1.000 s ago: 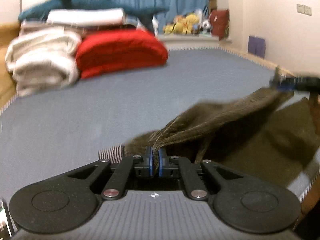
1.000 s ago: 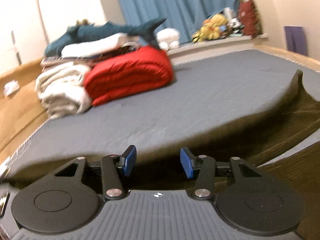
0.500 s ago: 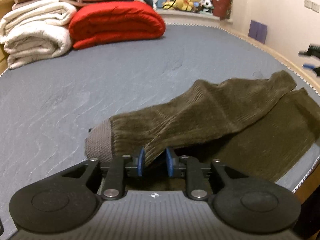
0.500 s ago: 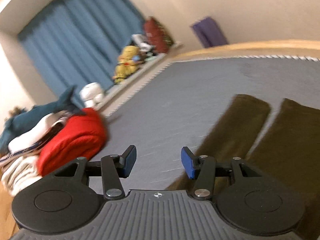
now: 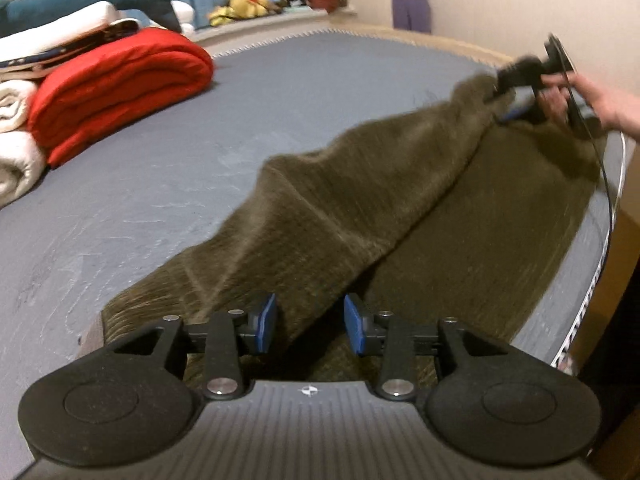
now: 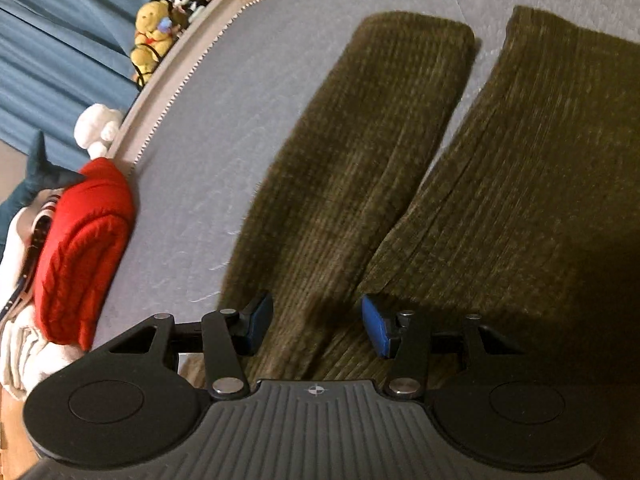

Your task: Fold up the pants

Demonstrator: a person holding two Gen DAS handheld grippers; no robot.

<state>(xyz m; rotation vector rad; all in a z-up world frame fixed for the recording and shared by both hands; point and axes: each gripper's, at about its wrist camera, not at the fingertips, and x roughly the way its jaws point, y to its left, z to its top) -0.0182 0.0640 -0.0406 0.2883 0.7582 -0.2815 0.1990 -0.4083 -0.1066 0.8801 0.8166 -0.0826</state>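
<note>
The olive-green corduroy pants (image 5: 360,208) lie spread on the grey bed. In the left wrist view my left gripper (image 5: 310,322) is open just above the waist end, with cloth lying between the blue pads but not pinched. In the right wrist view both legs (image 6: 372,152) lie flat side by side, and my right gripper (image 6: 316,324) is open over the near part of the left leg. From the left wrist view the right gripper (image 5: 520,80) sits at the far leg end, blurred, with cloth bunched up against it.
A folded red blanket (image 5: 116,84) and white blankets (image 5: 16,128) with a blue plush shark (image 5: 100,0) on top are stacked at the bed's far left. Plush toys (image 6: 154,36) line the sill by the blue curtain. The bed's edge (image 5: 592,280) runs along the right.
My left gripper has let go of the waist fold and opened wide. The right gripper swung down from the room view onto the pant legs, staying open.
</note>
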